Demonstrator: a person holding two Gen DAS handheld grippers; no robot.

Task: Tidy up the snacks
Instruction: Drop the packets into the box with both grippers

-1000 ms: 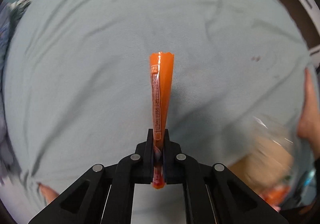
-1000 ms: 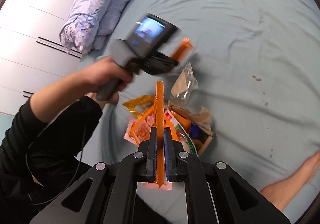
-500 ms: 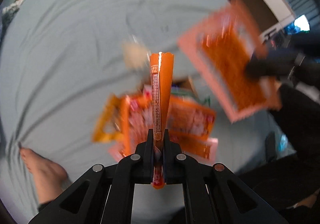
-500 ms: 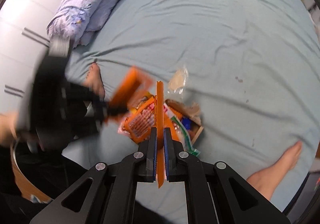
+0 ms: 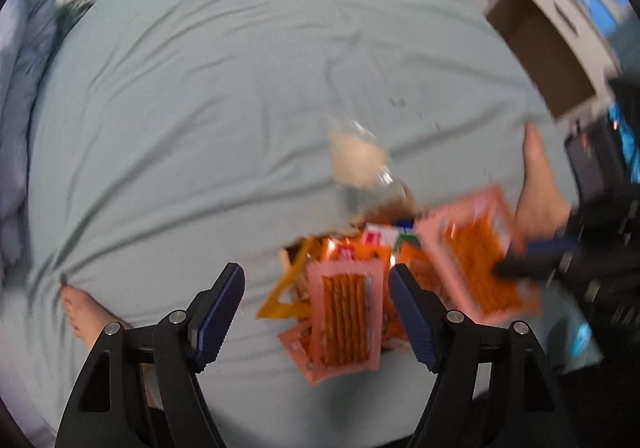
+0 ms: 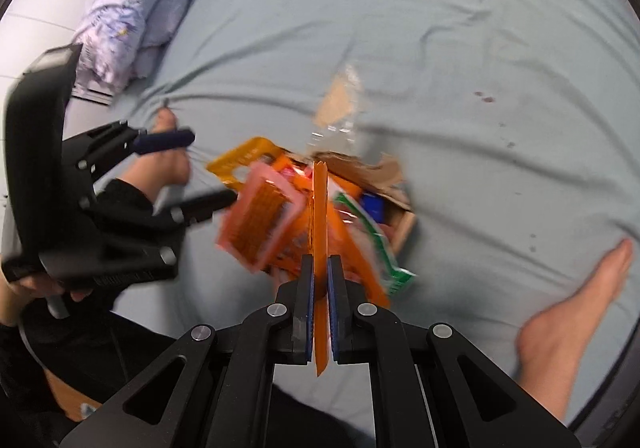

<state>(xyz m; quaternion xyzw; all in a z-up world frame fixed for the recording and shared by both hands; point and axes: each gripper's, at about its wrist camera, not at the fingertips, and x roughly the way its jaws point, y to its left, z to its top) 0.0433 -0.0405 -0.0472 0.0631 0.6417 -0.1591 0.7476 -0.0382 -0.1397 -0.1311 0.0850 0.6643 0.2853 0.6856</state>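
Right wrist view: right hand-held gripper [image 6: 319,302] pinches an orange packet [image 6: 319,232], left hand-held gripper [image 5: 316,312] gapes wide; lower it squarely over the apparently cardboard box [image 6: 394,208].

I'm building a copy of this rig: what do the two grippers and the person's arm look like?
Both the left gripper and right gripper are matte black plastic with triangular cut-outs, silver screw heads and dark blue pads lining the jaws. The left one carries a boxy black camera housing. The person's arm wears a black sleeve.

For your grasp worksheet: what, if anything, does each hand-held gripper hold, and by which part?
Left hand-held gripper: open, nothing. Right hand-held gripper: orange snack packet, pinched near its lower end.
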